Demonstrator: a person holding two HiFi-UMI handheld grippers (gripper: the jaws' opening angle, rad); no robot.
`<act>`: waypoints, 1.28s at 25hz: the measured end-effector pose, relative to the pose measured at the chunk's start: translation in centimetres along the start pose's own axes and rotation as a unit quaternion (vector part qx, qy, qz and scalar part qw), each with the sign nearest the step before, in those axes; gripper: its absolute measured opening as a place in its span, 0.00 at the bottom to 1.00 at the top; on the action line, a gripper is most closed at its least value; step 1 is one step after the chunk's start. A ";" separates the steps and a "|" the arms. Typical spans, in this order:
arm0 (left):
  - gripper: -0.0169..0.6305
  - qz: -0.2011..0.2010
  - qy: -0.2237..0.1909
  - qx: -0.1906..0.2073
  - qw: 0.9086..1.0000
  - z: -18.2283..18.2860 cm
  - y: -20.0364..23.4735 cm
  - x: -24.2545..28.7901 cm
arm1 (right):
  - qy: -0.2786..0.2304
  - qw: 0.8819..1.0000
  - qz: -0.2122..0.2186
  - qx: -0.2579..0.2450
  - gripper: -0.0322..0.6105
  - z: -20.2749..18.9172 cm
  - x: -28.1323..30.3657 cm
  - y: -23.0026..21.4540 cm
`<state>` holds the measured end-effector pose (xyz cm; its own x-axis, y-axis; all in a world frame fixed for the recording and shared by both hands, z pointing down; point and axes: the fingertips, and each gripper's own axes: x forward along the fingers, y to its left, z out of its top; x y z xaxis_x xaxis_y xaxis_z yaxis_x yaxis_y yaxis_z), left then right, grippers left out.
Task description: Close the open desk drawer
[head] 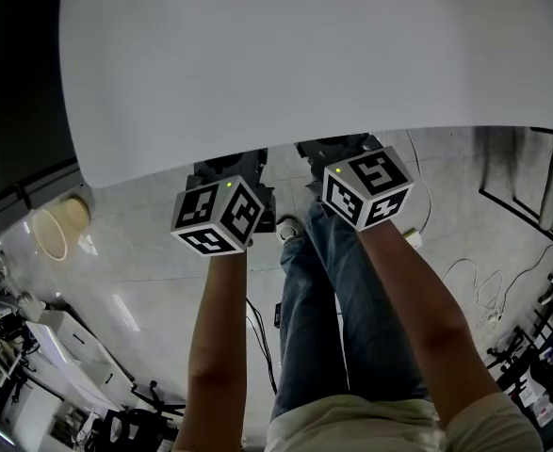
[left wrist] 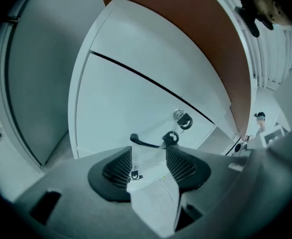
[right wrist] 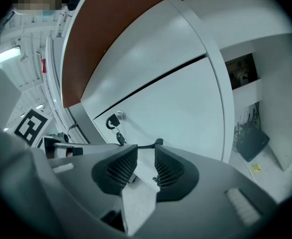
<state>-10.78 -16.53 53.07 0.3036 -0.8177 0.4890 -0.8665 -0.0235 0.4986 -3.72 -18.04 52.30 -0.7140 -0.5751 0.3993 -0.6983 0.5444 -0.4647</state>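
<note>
White drawer front (left wrist: 131,103) fills both gripper views, sitting under the brown underside (left wrist: 185,29) of the desk. A dark seam splits it from the panel above. Can't tell how far out the drawer stands.

Black bar handle (left wrist: 146,144) is low on the front. The lock (left wrist: 178,115) with hanging keys (left wrist: 185,122) is just above one end of it.

Left gripper (left wrist: 148,153): jaws wide, nothing between the pads, handle just past the tips.

Right gripper (right wrist: 146,151): jaws narrower but still apart, pads bare, handle bar crossing just beyond the gap.

Head view: white desk top (head: 304,55) hides the drawer and both sets of tips. The two marker cubes (head: 218,217) poke out side by side below its near edge, on bare forearms. Jeans (head: 342,318) are below, over a pale floor (head: 144,281) with loose cables.
</note>
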 end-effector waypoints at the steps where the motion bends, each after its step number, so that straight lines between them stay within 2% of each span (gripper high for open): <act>1: 0.34 0.000 -0.001 -0.001 1.000 -0.1 -0.1 -0.3 | -0.001 1.000 -0.002 -0.001 0.20 -0.1 -0.2 0.1; 9: 0.25 -0.002 -0.010 0.004 1.000 -0.6 -1.3 -2.1 | -0.006 1.000 -0.014 -0.008 0.12 -0.8 -1.6 0.9; 12: 0.19 -0.002 -0.013 0.006 1.000 -0.9 -1.6 -3.0 | -0.015 0.999 -0.028 -0.018 0.05 -0.8 -2.6 1.3; 18: 0.10 -0.018 -0.028 0.002 0.999 -0.9 -3.2 -5.5 | -0.027 0.999 -0.026 -0.028 0.05 -0.9 -4.5 3.2; 32: 0.02 -0.038 -0.042 0.013 0.998 -1.1 -6.5 -11.7 | -0.060 0.997 -0.035 -0.026 0.05 0.2 -10.5 8.0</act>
<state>-8.21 -6.17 44.93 0.3361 -0.8580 0.3884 -0.8522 -0.1014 0.5133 -1.75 -7.77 44.20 -0.6541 -0.6800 0.3313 -0.7506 0.5295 -0.3952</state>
